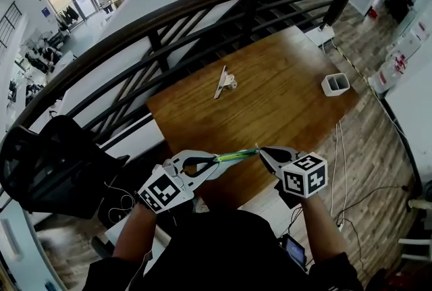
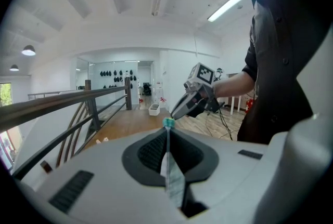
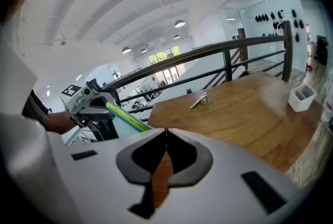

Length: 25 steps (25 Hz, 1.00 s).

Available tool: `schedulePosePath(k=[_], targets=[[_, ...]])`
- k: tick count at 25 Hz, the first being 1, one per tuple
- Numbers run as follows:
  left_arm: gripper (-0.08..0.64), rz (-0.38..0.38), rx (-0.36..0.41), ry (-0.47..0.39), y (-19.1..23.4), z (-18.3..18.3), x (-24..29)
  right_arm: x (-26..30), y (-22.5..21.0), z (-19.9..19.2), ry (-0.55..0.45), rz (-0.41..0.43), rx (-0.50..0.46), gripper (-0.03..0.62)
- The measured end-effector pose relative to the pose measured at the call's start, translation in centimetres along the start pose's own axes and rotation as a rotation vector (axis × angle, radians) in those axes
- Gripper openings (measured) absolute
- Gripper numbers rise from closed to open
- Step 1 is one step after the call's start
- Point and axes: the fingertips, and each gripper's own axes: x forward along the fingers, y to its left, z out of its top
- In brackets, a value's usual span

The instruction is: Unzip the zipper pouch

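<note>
Low at 6 o'clock in the head view, off the near edge of the wooden table [image 1: 270, 100], the pouch [image 1: 236, 155] hangs in the air, stretched between the two grippers. It shows edge-on as a thin green and yellow strip, and its long axis runs roughly from 9 o'clock to 3 o'clock, rising a little toward the right. The left gripper [image 1: 210, 163] has its jaws pressed onto the 9 o'clock end, and its own view shows the sheet passing straight between the pads. The right gripper [image 1: 263, 152] meets the 3 o'clock end. Its jaws are closed to a point there, apparently pinching the small teal tab [image 2: 168, 122], which is likely the zipper pull. Both hands are equally close, but the right one is on the end that matters. The opening stroke would probably have to run along the strip toward 9 o'clock, while the left gripper anchors the fabric against the pull. If the grip is on fabric rather than the tab, the pouch will likely just buckle. Well apart on the table, a white container [image 1: 335, 84] stands at 2 o'clock and a small pale clip-like object [image 1: 225, 83] lies at 12 o'clock.
</note>
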Motion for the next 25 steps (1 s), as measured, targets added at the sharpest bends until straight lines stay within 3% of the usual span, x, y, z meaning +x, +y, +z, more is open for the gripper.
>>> schedulePosePath(k=[18, 25], targets=[[0.023, 0.026, -0.020, 0.017, 0.9, -1.1, -0.1, -0.6, -2.2, -0.3, -0.010, -0.092, -0.029, 0.002], [0.026, 0.063, -0.095, -0.009, 2.4, -1.6, 0.9, -1.3, -2.9, 1.0, -0.056, -0.117, -0.022, 0.002]])
